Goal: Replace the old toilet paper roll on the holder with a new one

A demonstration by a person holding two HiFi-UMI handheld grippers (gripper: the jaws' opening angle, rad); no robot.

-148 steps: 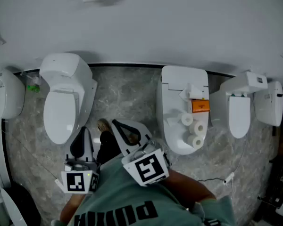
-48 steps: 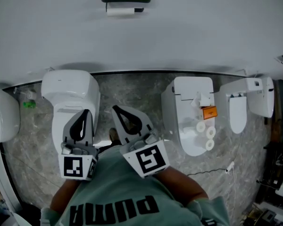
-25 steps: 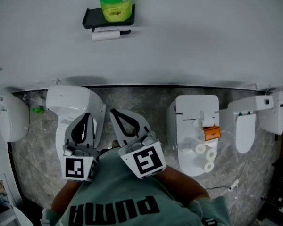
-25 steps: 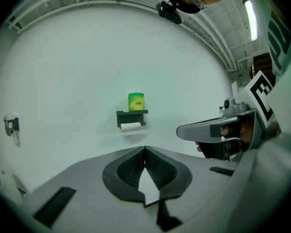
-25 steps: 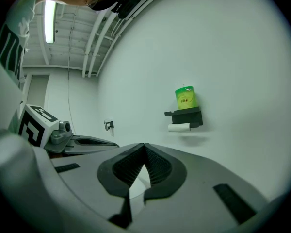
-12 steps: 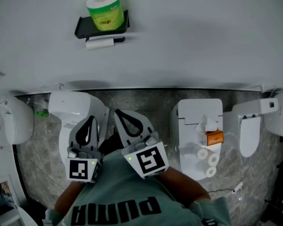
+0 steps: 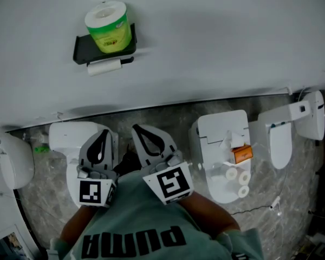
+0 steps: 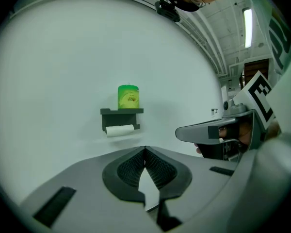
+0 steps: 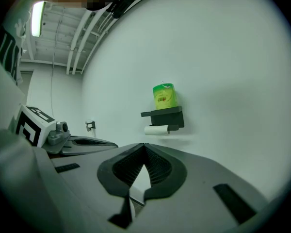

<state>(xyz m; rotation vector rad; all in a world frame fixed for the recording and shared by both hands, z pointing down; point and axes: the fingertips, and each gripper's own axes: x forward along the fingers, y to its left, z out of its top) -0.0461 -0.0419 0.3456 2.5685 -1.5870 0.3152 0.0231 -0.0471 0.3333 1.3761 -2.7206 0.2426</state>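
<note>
My jaws are resting pressed together, tips touching, on both the left gripper [image 8: 145, 148] and the right gripper [image 9: 144, 145] (nothing between either pair). I am facing the white wall [image 7: 222, 37], where the black holder [image 7: 81, 54] is carrying the thin old roll [image 7: 104, 67] underneath and the green-wrapped new roll [image 7: 108, 28] upright on top.

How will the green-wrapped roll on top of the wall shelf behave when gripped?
Probably light and squashy: the green-wrapped roll looks like plastic-wrapped paper, so a grip may dent it and the film could be slick. It stands upright on the black shelf, so a sideways nudge may tip it, and then it could roll.
</note>
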